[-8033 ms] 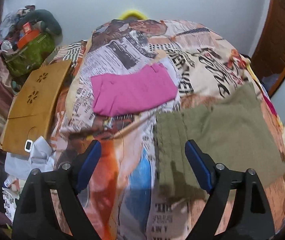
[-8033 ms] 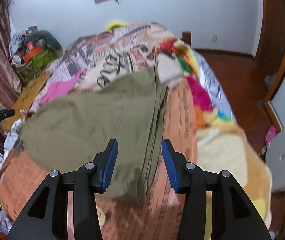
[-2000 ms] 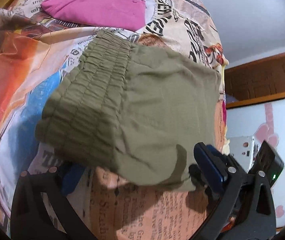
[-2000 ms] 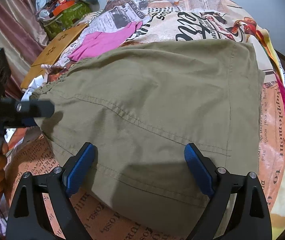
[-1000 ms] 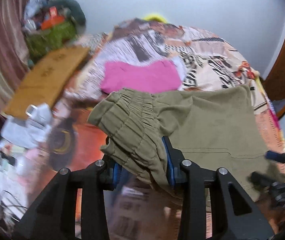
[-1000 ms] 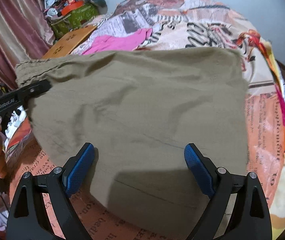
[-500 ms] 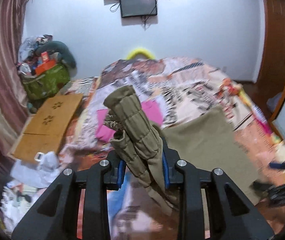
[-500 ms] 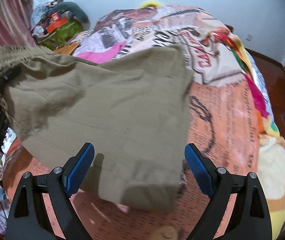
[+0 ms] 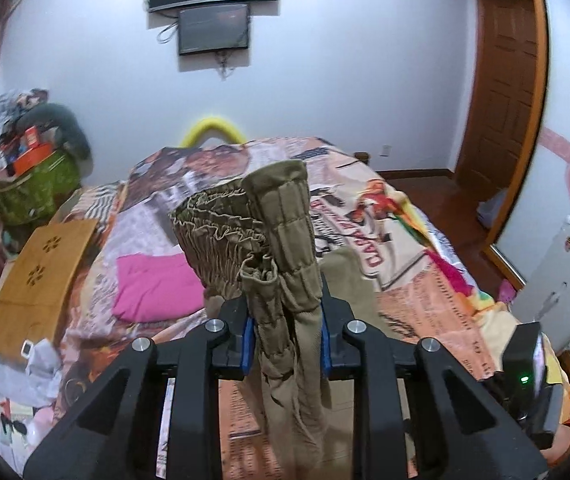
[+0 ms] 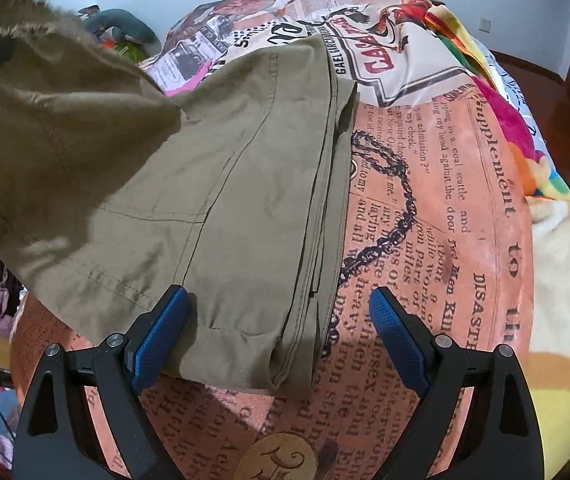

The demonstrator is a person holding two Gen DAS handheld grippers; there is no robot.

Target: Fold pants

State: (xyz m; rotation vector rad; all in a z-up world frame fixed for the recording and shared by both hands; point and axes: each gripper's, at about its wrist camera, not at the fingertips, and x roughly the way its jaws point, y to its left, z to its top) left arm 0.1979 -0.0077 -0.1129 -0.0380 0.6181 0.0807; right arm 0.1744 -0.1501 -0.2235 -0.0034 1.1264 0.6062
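Left gripper pinches the olive cotton pants' gathered waistband mid-frame, right gripper spread wide; next, carry it over the legs.

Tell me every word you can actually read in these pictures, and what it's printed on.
All readable text is on the printed bedspread, seen from the right wrist:
"Supplement"
"DISASTE", cut off at the edge
"admission?"
"a coal scuttle and"
"the door"
"Men Kill", partly legible
"CASA" in red letters, warped and uncertain
The smaller newsprint is too fine or warped to read.
The olive pants show no text.
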